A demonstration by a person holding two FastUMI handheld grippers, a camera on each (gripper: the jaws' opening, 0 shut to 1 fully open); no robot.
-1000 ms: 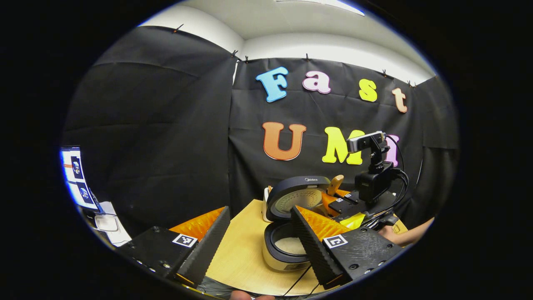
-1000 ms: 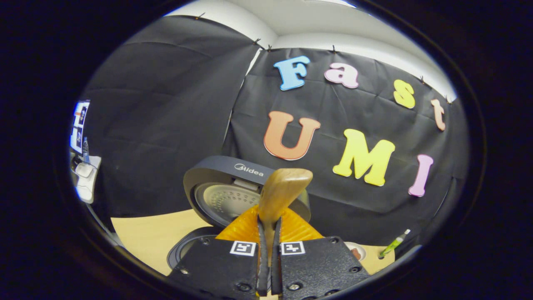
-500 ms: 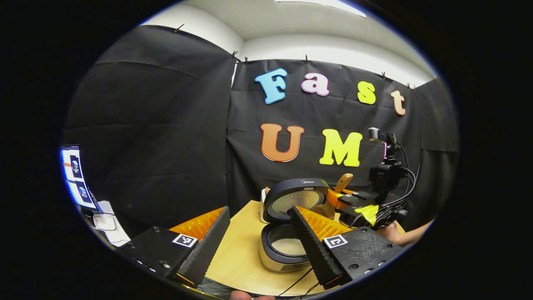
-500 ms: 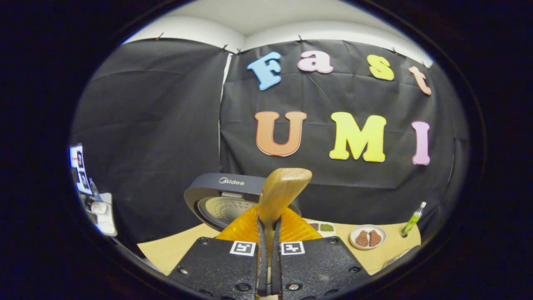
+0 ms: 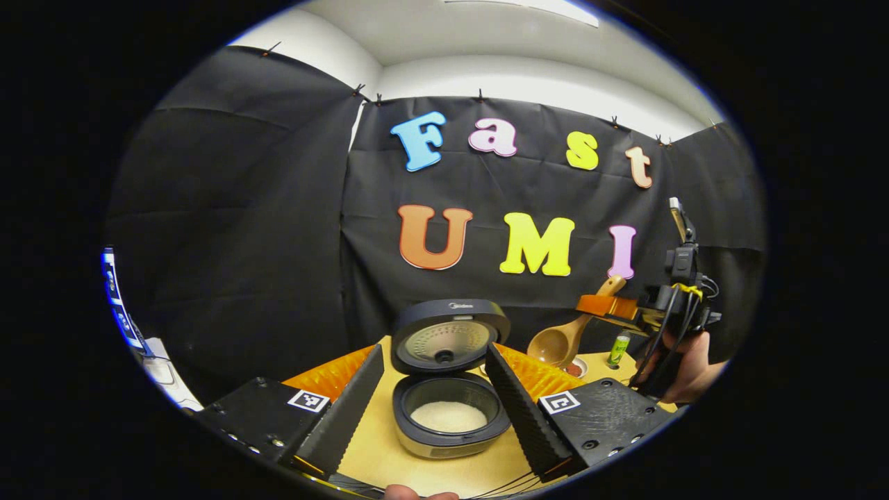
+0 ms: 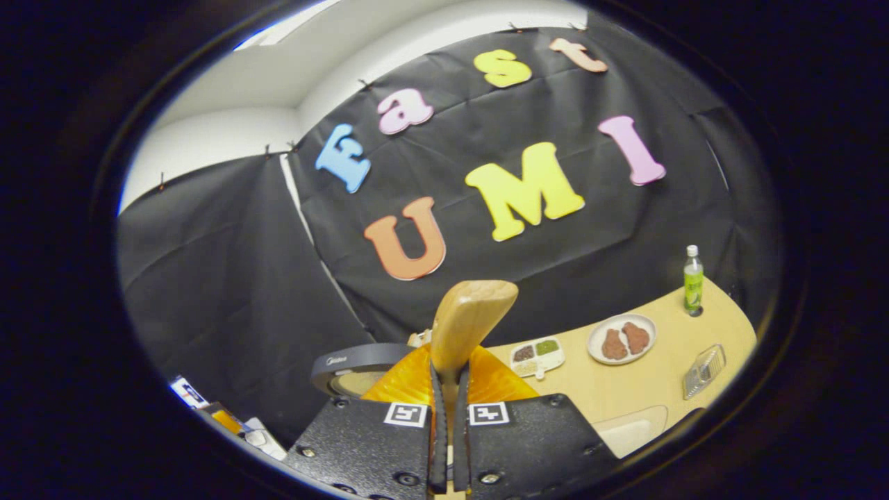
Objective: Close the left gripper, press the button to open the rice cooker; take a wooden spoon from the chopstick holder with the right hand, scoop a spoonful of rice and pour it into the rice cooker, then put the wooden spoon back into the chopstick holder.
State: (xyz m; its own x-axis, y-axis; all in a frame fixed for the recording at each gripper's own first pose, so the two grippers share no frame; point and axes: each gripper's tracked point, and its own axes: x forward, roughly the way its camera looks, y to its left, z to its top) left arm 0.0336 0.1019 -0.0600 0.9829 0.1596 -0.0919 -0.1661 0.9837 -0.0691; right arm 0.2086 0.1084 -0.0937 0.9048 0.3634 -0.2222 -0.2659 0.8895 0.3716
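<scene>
Black cloth walls close in a pale wooden worktop (image 5: 389,444) where the rice cooker (image 5: 450,417) sits, lid (image 5: 450,335) swung up and back so the pot is open for pouring; white rice lies in its bottom. Off to its right, well apart from the pot, the wooden spoon (image 5: 564,337) hangs in the air, bowl tilted down toward the worktop and looking empty, so the pour seems done and the return to the holder seems next. The right claw (image 5: 605,305), held in a hand (image 5: 684,371), grips the spoon by its handle.

From the left claw (image 5: 434,399), fingers spread wide and holding nothing, you get the cooker framed between them and the whole spoon side-on.

From the right claw (image 6: 448,444), fingers pinched tight on the handle (image 6: 467,323), the spoon's bowl is hidden. Instead it reveals the far worktop: a plate (image 6: 621,339), a small divided dish (image 6: 536,355), a green bottle (image 6: 692,279). I cannot make out the chopstick holder.
</scene>
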